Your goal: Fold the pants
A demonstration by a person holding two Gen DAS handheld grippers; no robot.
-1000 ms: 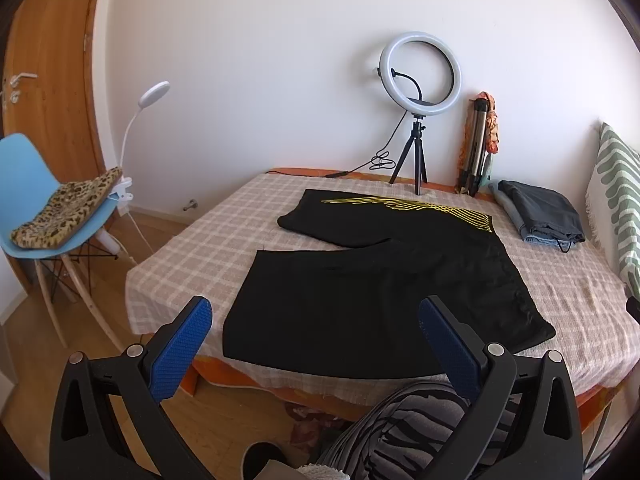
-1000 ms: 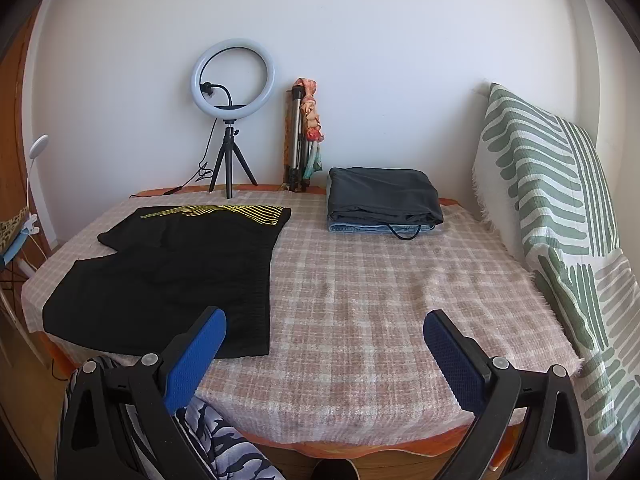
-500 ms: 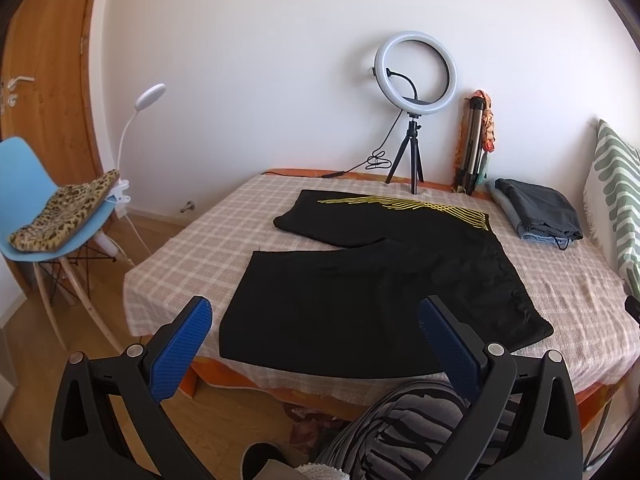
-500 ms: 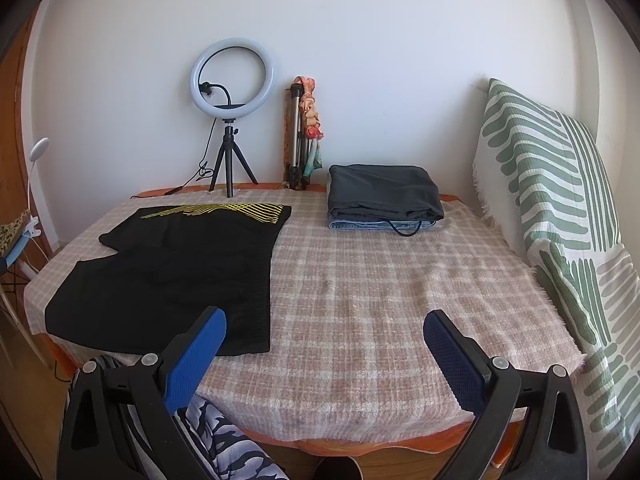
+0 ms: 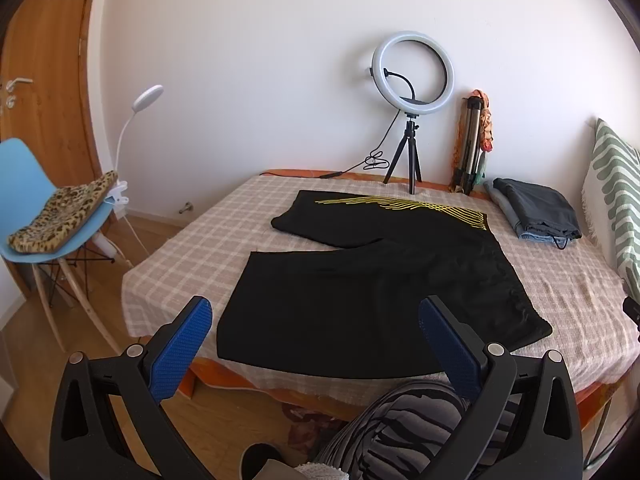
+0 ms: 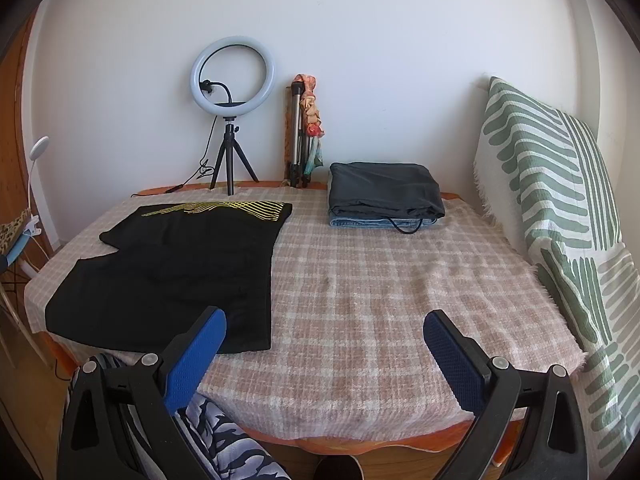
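Probably a home bedroom: blanket-covered bed (image 6: 380, 280), striped pillow (image 6: 560, 208), wooden door (image 5: 44, 80).

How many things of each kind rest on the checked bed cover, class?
Black pants spread flat: 1
Folded garments in the stack: 2
Ring light on tripod: 1
Folded tripod leaning on wall: 1
Total: 5

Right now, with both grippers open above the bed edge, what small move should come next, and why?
Probably lower the left gripper to the near hem of the pants. They lie flat and unfolded on the bed, and nothing is gripped yet.
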